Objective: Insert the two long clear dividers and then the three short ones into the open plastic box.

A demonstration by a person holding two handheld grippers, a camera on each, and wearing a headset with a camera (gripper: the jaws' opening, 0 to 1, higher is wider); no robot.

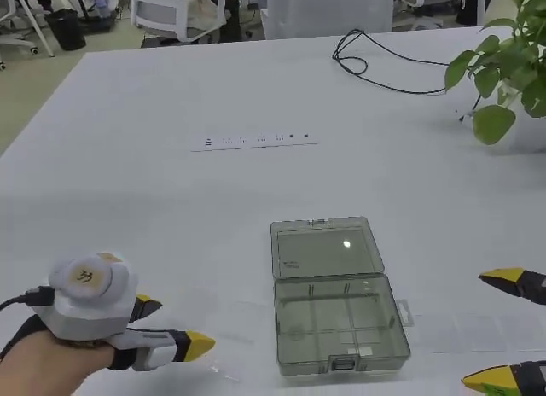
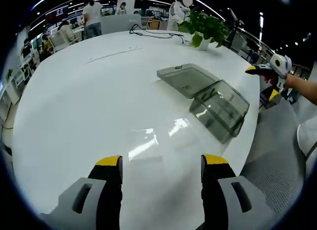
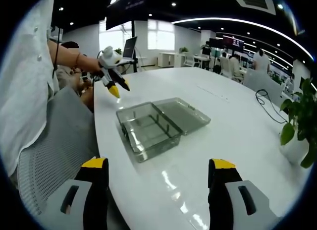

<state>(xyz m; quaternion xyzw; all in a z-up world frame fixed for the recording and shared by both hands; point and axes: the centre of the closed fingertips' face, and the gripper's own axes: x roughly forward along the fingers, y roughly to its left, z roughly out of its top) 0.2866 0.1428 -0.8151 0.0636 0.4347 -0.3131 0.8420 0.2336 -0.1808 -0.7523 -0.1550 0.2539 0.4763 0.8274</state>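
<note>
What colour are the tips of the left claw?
Yellow tips on the left claw, over black; clearest in the left gripper view.

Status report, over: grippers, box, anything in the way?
Both empty: left gripper open, right gripper open, flanking the open plastic box. Clear dividers flat on table beside it. Cable and plant far back.

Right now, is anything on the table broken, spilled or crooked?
Nothing stands out. The plastic box sits flat on the white table, its lid laid open, uncracked as far as I can tell, and nothing is spilled.
</note>
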